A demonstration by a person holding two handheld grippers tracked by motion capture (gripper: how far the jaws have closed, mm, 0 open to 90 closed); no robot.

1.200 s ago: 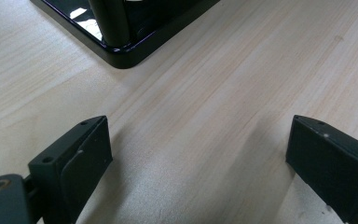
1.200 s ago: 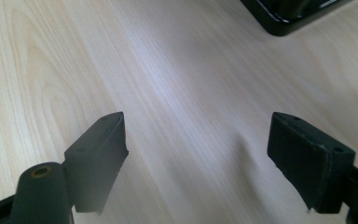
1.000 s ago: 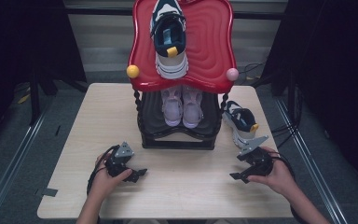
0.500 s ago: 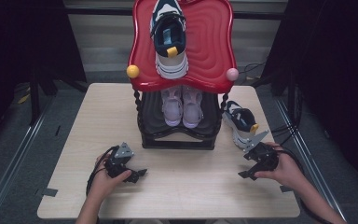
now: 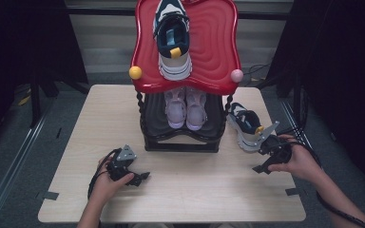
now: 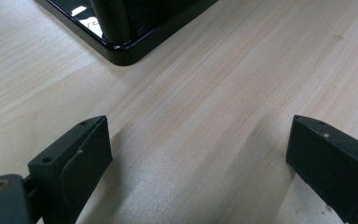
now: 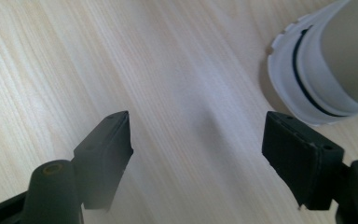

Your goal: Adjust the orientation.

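A navy and white sneaker lies on the table just right of the rack, its white heel showing in the right gripper view. Its match sits on the red top shelf. My right gripper hovers just in front of the table sneaker's heel, and its jaws stand open over bare wood. My left gripper rests low on the table in front of the rack's left corner, open, with nothing between its jaws.
A pair of pale pink shoes stands on the rack's black lower shelf. The black base corner is close ahead of the left gripper. The light wooden table ends near the right hand; cables trail off its right edge.
My right gripper has lifted and moved right and away from me, closer to the sneaker's heel. The left gripper has stayed still.
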